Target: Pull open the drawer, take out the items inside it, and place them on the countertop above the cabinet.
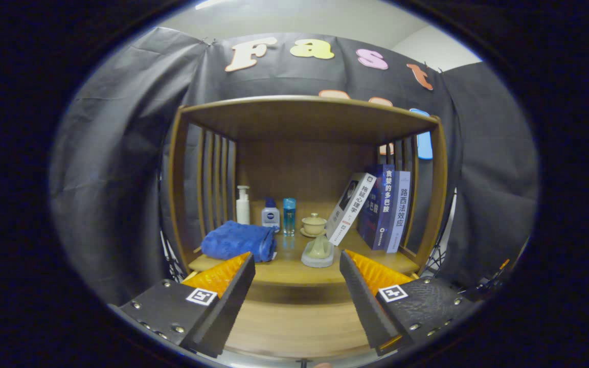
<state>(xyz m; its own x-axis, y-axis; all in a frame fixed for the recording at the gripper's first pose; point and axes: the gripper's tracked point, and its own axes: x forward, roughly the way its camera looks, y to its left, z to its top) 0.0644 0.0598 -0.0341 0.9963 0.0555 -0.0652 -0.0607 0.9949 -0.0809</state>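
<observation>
Gripper (297, 271) held level before the wooden cabinet (179, 194), its fingers spread wide apart with nothing between them; they hang in front of the countertop's front edge, touching nothing.

Countertop (294, 268) (the open shelf under the cabinet's top board) carries everything seen. Near its front left corner lies a rolled blue towel (238, 240), just beyond the left finger. Along the back edge, left to right: a white pump bottle (243, 205), a small white bottle with a blue cap (270, 213), a clear blue bottle (289, 215), then a pale lidded cup on a saucer (314, 224). Near the front edge at mid-width, between the fingers and ahead of them, sits a pale green figurine on a grey base (318, 251). At the right side stand books (384, 207): two dark-blue and pale ones upright against the slatted side, and a white book (350, 207) leaning on them at a tilt.

Below the countertop's front edge lies a plain wooden face, the drawer front (297, 327), flush and closed as far as can be seen; no handle made out.
</observation>
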